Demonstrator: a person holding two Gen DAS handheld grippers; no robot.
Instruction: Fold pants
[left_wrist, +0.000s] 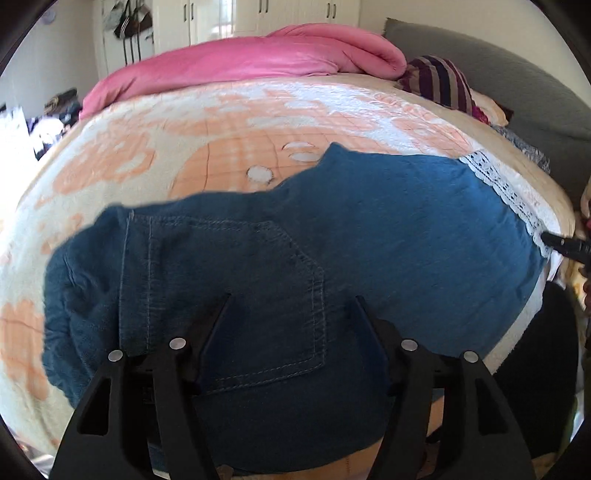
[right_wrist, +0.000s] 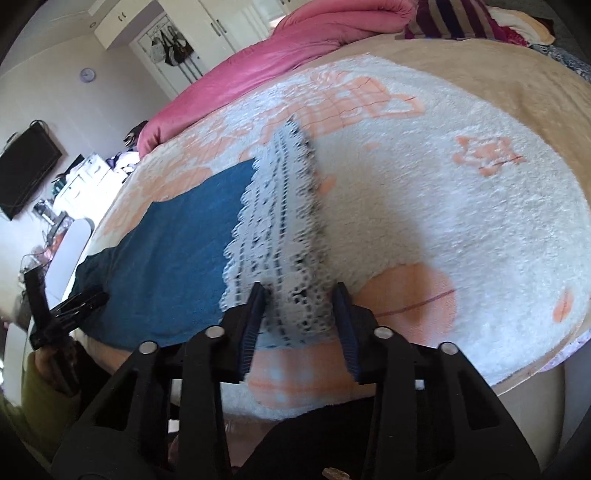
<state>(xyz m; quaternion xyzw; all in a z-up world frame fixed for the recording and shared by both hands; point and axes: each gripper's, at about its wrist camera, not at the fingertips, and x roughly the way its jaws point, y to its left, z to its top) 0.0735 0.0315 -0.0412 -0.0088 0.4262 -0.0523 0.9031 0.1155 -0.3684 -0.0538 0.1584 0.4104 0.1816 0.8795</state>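
Blue denim pants with a white lace hem lie flat on the bed. My left gripper is open over the waist end, its fingers spread either side of the back pocket. My right gripper is open at the leg end, with the lace hem lying between its fingers. The pants' blue leg stretches left toward the left gripper. The right gripper's tip shows at the right edge of the left wrist view.
The bed has a cream and peach fleece blanket. A pink duvet and a striped pillow lie at the far side. A grey headboard stands at right. The bed's near edge is close.
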